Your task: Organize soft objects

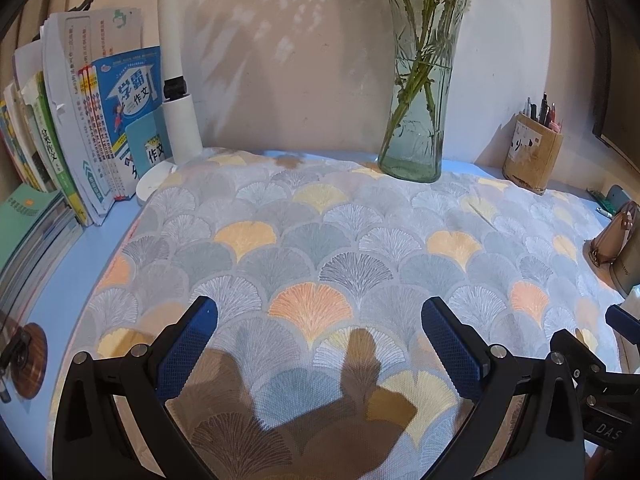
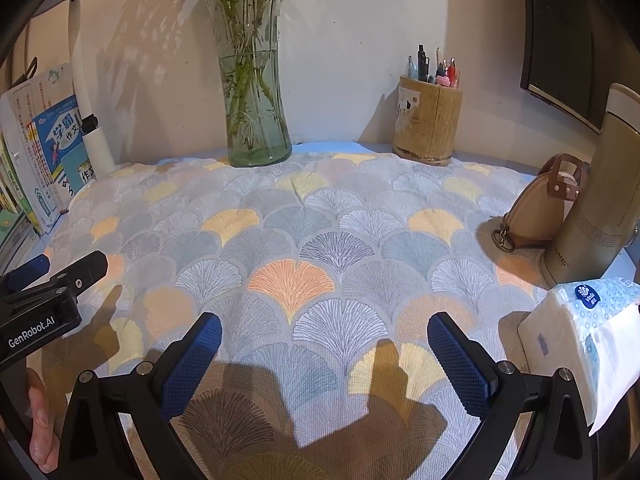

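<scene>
While the fan-patterned cloth lies spread flat across the desk, reaching the back edge, left gripper and right gripper hover above its near edge, fingers spread, empty.

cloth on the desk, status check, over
Left gripper open, right gripper open, both empty. Patterned cloth spread flat. Glass vase stands on its far edge.

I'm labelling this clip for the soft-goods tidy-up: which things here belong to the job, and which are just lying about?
Part of the job:
- patterned cloth spread over the desk
- left tongs, open above it
- right tongs, open above it

Just lying about:
- glass vase
- pen holder
- books
- tissue pack
- flask
- small leather pouch
</scene>
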